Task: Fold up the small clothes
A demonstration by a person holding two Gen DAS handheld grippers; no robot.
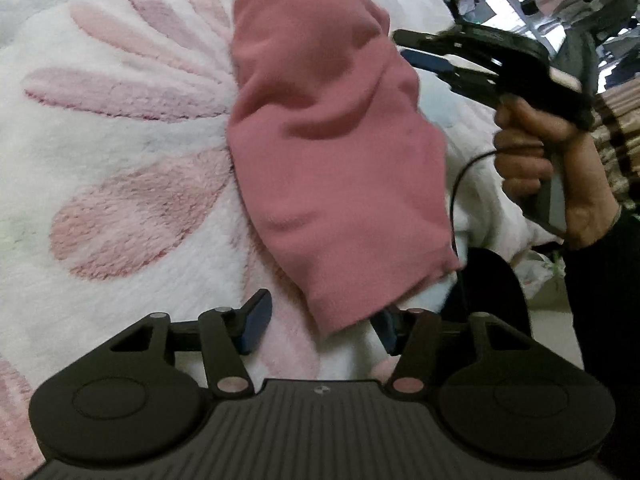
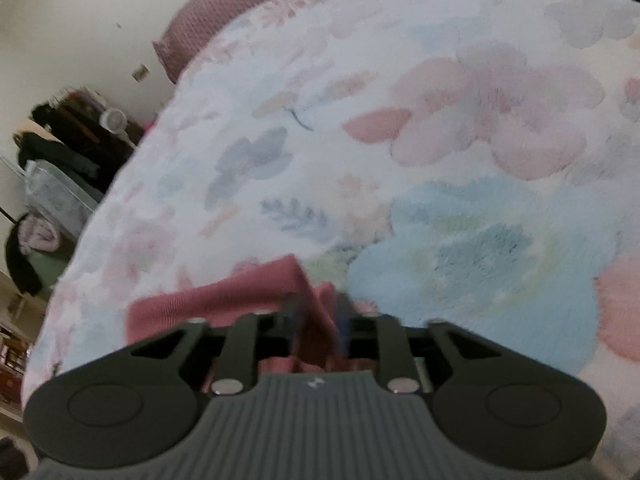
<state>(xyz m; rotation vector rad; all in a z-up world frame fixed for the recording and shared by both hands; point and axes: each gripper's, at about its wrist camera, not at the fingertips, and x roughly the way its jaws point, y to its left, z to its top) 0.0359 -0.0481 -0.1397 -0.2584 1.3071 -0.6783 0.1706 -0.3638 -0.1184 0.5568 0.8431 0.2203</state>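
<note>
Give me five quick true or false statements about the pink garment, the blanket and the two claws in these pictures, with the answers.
1. The pink knit garment lies on a fluffy white blanket with pink flower prints. True.
2. The left claw is clamped shut on the garment. False: its blue pads stand apart, with the garment's near corner between them.
3. A bare hand holds the right claw's handle. True.
4. The garment is green. False: it is pink.
5. In the right wrist view, the right claw has nothing between its pads. False: a fold of the pink garment sits between them; blur hides whether they press on it.
</note>
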